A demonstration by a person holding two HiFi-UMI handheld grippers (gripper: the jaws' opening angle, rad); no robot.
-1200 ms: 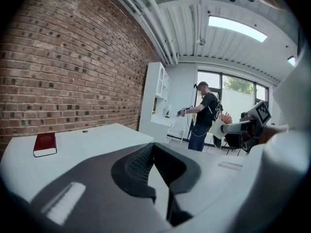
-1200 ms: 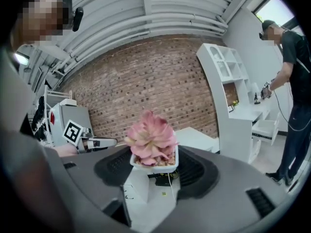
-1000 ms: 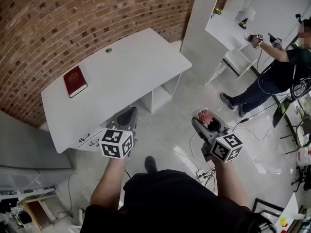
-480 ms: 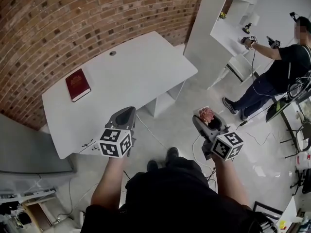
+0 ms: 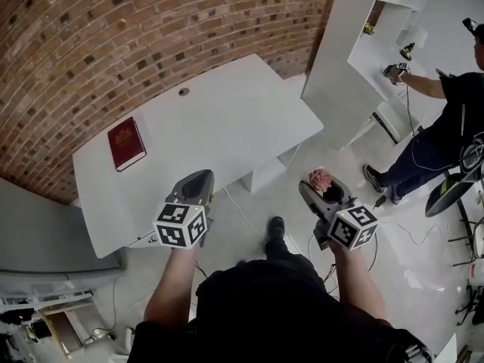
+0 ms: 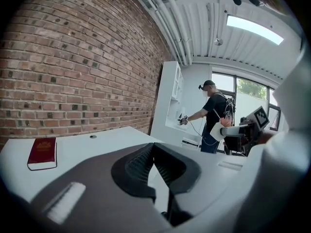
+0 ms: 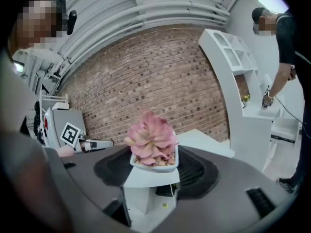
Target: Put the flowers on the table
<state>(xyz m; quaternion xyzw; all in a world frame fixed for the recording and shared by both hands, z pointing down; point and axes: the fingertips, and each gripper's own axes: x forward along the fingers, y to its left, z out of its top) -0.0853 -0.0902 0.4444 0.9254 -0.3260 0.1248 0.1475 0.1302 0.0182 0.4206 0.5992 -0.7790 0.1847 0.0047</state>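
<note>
Clamping a small white pot [image 7: 147, 177] from both sides, the right gripper [image 5: 326, 190] carries the pink flowers [image 7: 151, 136] upright, bloom above the jaws and the pot's base hanging free below them. The left gripper [image 5: 196, 183] has its jaws pressed together with nothing between them; it hangs just at the near edge of the white table [image 5: 227, 116].

So the flowers are not yet over the surface. The right gripper is above bare floor [image 5: 291, 203], and the table lies ahead of it and off to its left, its nearest corner well apart from the pot. My judgement is that the next move is a carry forward and leftward, pot kept vertical, then a lowering onto the tabletop.

That top looks flat and mostly bare, with a red book [image 5: 126, 143] toward its far left end and wide room on the right half. Behind runs a brick wall [image 5: 113, 36]. Farther right stands a white shelf unit [image 5: 355, 44], where another person [image 5: 446, 119] is working.
</note>
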